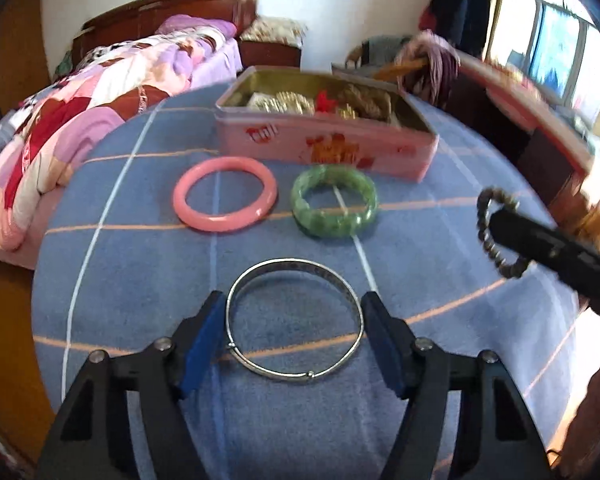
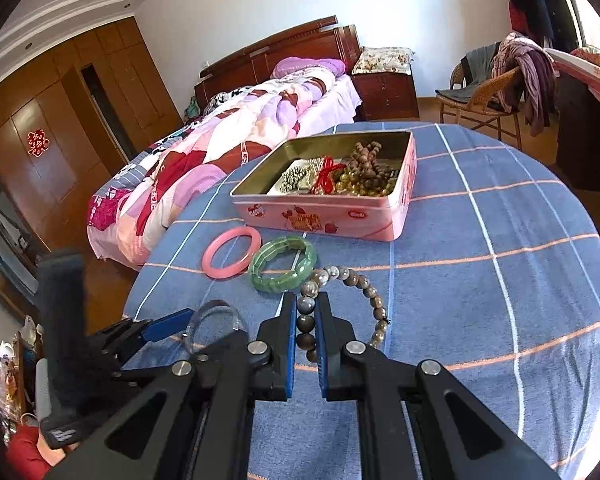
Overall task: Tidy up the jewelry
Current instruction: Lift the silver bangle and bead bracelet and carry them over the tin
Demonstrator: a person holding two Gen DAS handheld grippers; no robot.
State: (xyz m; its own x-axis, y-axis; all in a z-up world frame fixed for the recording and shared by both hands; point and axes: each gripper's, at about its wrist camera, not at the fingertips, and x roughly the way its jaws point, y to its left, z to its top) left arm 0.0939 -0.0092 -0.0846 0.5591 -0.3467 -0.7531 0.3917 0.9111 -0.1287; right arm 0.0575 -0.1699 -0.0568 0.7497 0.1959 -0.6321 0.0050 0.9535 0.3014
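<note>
Nearest item: thin silver metal bangle (image 1: pixel 295 322), lying flat near the front edge of our round bench (image 1: pixel 440 380), which is covered in a blue checked cloth. Our left gripper (image 1: pixel 294 318) stands spread, one blue pad on either side of the bangle; whether the pads touch it we cannot tell.

Item two: brown-grey beaded bracelet (image 2: pixel 342 304), pinched by our right gripper (image 2: pixel 305 312), pressed together on a few beads. Whether the rest of the loop rests on the cloth or hangs just above it we cannot tell.

Item three: smooth pink ring bangle (image 1: pixel 225 194), flat on the cloth, mid-bench, just in front of the tin.

Item four: green segmented stone bracelet (image 1: pixel 334 201), just beside the pink one, apart from it.

Container: open pink rectangular tin (image 1: pixel 324 148) toward the far edge, already holding gold-coloured beads, brown wooden beads, a silvery strand and a red cord.

Status, in our judgement: partly done. Four pieces remain outside the tin; one is in hand, one is bracketed for pickup, two lie untouched.
</note>
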